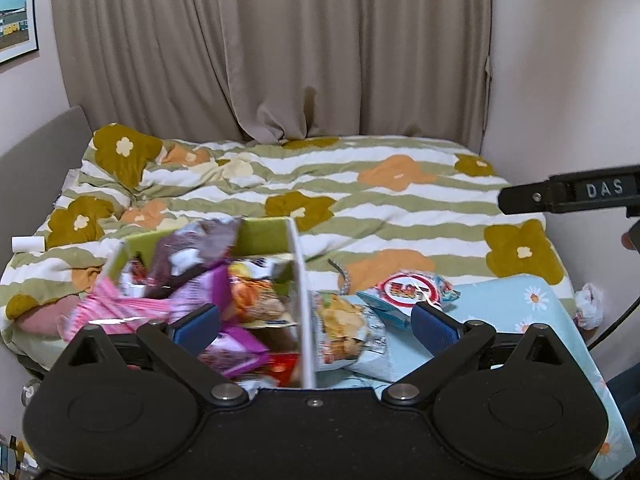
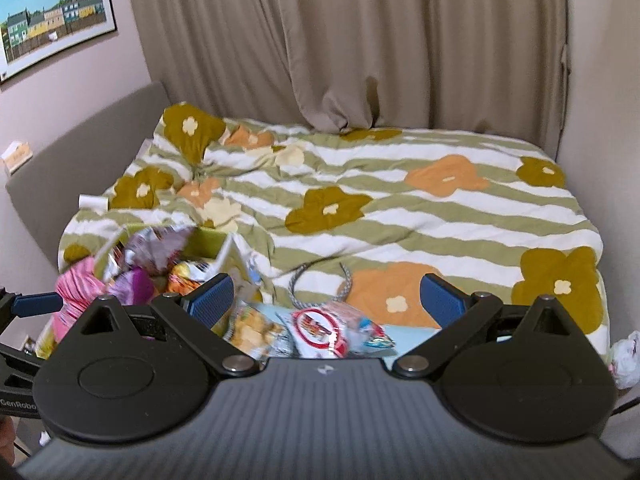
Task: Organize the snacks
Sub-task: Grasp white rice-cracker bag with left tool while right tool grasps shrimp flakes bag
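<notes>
- My left gripper (image 1: 316, 322) has its blue pads spread wide and grasps nothing; the right wall of the snack box (image 1: 301, 304) runs straight up between the fingers, its long axis pointing away from me toward the curtain (image 1: 272, 48).
- Just inside my left finger lie a purple packet (image 1: 236, 344) and an orange packet (image 1: 256, 294); the pad hides part of both, and motion blur makes their print unreadable to me.
- Beyond that finger a dark brown bag (image 1: 196, 256) and a pink striped wrapper (image 1: 108, 308) stick out of the box's top.
- Outside the box, toward my right finger, a chip bag (image 1: 344, 330) leans against the wall, and next to it a packet with a red ring (image 1: 408, 290) rests on a pale blue daisy cloth (image 1: 520, 312); its lettering is too smeared to read.
- My right gripper (image 2: 326, 300) is likewise released, fingers wide and empty, hovering above those two packets, whose near edges its body cuts off.
- Past its fingers a grey patterned headband (image 2: 344, 276) lies on the striped flower duvet (image 2: 400, 208).
- Off the left finger I see the other gripper marked "GenRobo", cut off at the frame edge; from the left view, the other tool reads "DAS".
</notes>
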`<state>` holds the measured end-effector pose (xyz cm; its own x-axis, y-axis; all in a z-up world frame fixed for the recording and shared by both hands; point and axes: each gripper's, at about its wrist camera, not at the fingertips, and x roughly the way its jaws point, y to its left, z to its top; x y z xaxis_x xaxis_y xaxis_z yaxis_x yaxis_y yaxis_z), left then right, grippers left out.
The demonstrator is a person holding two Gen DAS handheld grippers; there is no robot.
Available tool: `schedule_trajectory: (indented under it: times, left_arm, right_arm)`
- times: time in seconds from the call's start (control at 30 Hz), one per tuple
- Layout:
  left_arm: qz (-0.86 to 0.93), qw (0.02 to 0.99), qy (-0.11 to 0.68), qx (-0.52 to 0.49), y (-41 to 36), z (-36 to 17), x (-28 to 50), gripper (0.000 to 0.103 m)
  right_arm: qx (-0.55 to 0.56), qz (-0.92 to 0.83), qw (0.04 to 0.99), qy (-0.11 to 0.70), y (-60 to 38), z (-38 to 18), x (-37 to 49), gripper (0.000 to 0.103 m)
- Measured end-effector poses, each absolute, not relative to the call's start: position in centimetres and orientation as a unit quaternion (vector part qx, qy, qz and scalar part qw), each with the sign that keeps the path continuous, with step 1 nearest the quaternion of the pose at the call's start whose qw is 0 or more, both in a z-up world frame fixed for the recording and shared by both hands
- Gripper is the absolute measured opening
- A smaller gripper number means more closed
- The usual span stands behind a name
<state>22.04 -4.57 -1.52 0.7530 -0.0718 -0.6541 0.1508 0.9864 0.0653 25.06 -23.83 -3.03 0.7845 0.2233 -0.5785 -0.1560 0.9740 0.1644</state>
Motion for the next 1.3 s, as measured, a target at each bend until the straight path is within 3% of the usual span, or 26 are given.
schedule_trajectory:
  times: [0.5,0.77,1.3]
  left_arm:
    - [0.005,0.910,0.391,0.135,-14.1,-11.5,28.6,0.103]
    - [0.039,0.892,0.416,0.174,-15.2,-16.6,31.7,0.103]
    - [0.077,0.857,0.447,0.245,-16.3,-21.0,34.3,0.103]
  right_arm:
    - [0.074,0.200,0.897,0.387,-28.9,-11.9,35.2,0.103]
    - [0.099,0.248,0.867,0.421,-28.8,-16.5,39.2,0.103]
    - [0.155,0.318,0.811,0.465,-28.1,-21.7,43.2,0.103]
